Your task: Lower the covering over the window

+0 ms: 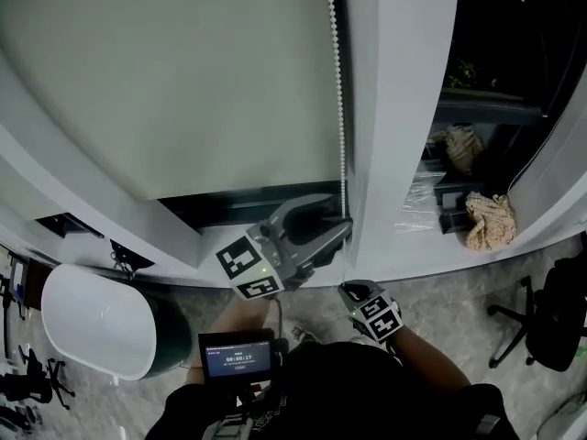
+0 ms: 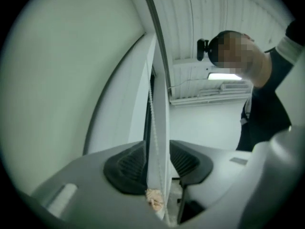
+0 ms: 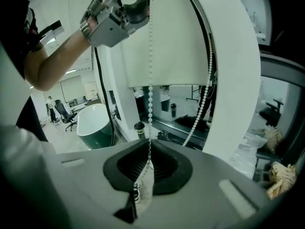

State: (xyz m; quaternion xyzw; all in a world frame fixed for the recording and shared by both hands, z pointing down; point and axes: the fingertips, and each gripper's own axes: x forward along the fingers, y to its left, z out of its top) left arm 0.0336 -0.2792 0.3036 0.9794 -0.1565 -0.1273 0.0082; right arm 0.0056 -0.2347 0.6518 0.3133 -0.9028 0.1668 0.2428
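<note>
While the white tub [image 1: 96, 324] stands low at the far left, the blind [image 1: 174, 81] hangs flat over the window. Only a dark strip of glass is uncovered under its lower edge. The sheet points downward, and its bottom edge, the long axis, runs level from left to right in the head view.

To the right of this edge the left gripper [image 1: 332, 223] is raised. Its jaws stand apart, and the bead chain [image 1: 341, 108] passes between the pads without being pressed. The chain hangs nearly vertical along the right side of the blind. Just below, the right gripper [image 3: 148, 151] has its jaws closed on this same strand, so for now it alone holds the chain.

I judge that the main risk is a pull that is not along the chain. A sideways pull could let the small beads slip out of the closed pads. A second risk is the rear strand [image 3: 207, 80] of the loop, which hangs near the white frame post [image 1: 404, 108]. If the left gripper closes on that one by mistake, the blind would probably go up instead of down.
</note>
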